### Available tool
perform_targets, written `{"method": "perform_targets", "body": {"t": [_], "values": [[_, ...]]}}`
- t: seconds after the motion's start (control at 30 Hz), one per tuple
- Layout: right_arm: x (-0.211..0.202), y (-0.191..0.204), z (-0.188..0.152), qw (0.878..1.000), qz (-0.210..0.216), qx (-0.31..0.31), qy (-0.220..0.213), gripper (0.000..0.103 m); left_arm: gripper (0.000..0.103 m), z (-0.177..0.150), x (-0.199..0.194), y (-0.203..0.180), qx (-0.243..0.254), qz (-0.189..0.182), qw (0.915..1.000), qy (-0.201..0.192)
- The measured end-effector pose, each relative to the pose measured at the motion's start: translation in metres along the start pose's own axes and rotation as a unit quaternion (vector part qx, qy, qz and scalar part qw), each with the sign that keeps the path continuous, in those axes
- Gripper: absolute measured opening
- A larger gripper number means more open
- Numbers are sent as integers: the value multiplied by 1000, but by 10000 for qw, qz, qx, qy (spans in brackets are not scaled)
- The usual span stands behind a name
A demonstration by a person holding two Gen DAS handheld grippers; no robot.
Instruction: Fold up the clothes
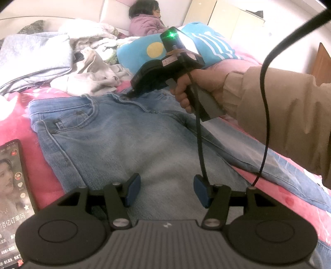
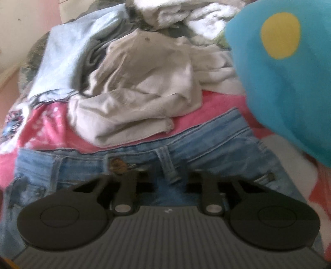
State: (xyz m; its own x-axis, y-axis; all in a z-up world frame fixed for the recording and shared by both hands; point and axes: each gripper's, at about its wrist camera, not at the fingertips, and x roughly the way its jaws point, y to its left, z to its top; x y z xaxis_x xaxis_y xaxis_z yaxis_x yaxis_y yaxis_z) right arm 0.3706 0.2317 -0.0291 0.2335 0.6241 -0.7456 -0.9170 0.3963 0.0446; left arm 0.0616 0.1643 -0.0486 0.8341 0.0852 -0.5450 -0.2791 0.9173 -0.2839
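Pink bed [image 1: 24,115]: one jeans [image 1: 115,140], one phone [image 1: 12,182].

We see a phone [image 1: 14,184] w/ lit screen lying at the left edge on the pink bedspread [image 1: 18,107]. Further back sits a blue cushion [image 1: 149,51] w/ a yellow dot and white stripes. Behind it a person in a purple jacket [image 1: 144,23] rests against the pale headboard [image 1: 115,14]. Cream cupboards [image 1: 233,18] stand at the back right; a wooden panel [image 1: 321,64] shows at far right.
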Motion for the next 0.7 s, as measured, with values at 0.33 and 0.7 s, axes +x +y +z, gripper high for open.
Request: {"method": "perform_targets", "body": {"t": [0.33, 0.7], "values": [[-2, -4, 1, 9974, -118, 294, -643, 3, 58, 0, 0, 1, -11, -1, 10000, -17], [3, -2, 5, 9963, -112, 350, -780, 3, 58, -1, -3, 1, -58, -1, 10000, -43]]}}
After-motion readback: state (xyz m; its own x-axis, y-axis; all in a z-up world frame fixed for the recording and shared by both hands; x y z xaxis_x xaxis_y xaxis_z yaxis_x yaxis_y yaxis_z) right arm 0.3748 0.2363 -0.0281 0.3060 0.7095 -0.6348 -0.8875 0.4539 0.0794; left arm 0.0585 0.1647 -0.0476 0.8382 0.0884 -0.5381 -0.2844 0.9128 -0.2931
